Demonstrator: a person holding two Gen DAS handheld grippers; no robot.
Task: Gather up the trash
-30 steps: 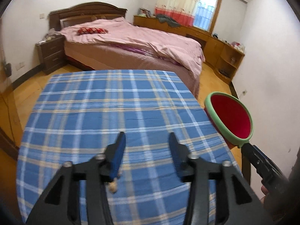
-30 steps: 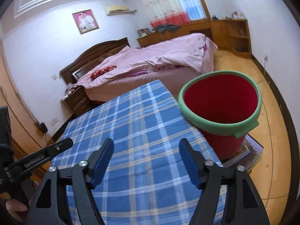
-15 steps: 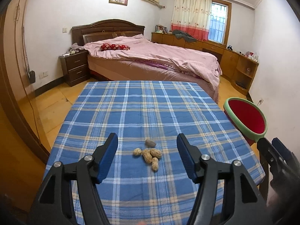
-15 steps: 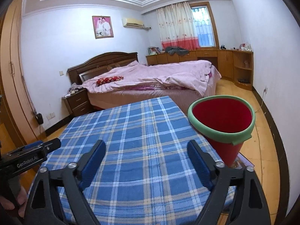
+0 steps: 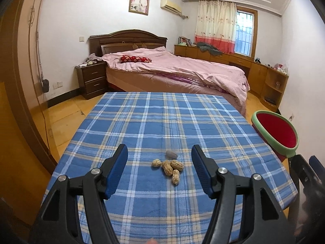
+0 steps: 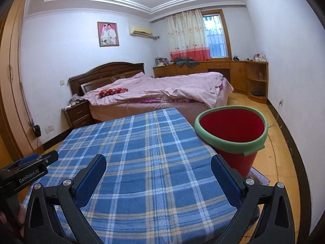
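We see red bin (image 6: 231, 130) beside bench (image 6: 142, 142), inside hidden; peanuts (image 5: 168, 165) on bench; left gripper (image 5: 159, 158) released; right gripper (image 6: 158, 169) opening, empty.

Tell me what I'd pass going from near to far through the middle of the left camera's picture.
Left claw → peanuts → grey pebble-like piece → bare stretch of the checked tablecloth → bed → headboard → framed photo.
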